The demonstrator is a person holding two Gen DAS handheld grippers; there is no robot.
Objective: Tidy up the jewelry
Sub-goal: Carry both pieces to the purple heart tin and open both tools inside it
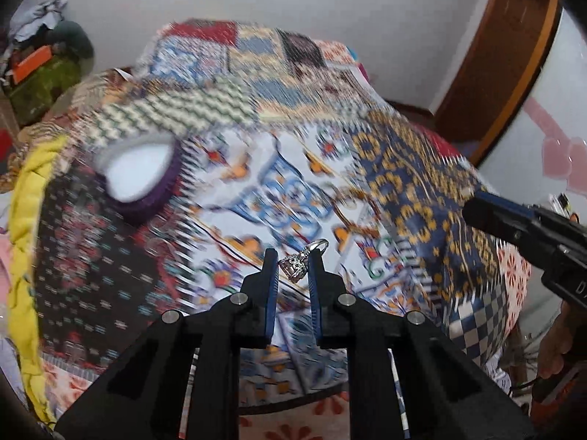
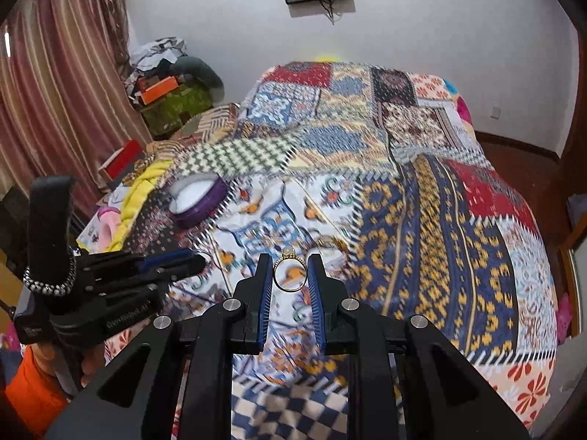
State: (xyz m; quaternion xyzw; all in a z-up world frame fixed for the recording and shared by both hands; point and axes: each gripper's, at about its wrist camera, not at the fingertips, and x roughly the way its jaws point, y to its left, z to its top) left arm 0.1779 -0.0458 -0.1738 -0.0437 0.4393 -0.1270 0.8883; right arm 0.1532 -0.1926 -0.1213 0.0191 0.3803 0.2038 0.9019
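My left gripper (image 1: pixel 292 261) is shut on a silver ring with a large pale stone (image 1: pixel 299 264), held above the patchwork bedspread (image 1: pixel 256 190). My right gripper (image 2: pixel 290 268) is shut on a thin gold ring (image 2: pixel 290 275) with a small pale stone on top. A heart-shaped purple jewelry box (image 1: pixel 141 178) with a white lining lies open on the bed, far left of both grippers; it shows as the purple box (image 2: pixel 198 196) in the right wrist view. The right gripper (image 1: pixel 521 220) appears at the right edge of the left wrist view, the left gripper (image 2: pixel 154 271) at the left of the right wrist view.
A yellow cloth (image 1: pixel 25 238) runs along the bed's left edge. Boxes and clutter (image 2: pixel 168 95) pile up by the curtain (image 2: pixel 55 91) at the back left. A wooden door frame (image 1: pixel 502 73) stands at the right. A person's orange sleeve (image 2: pixel 29 385) shows at lower left.
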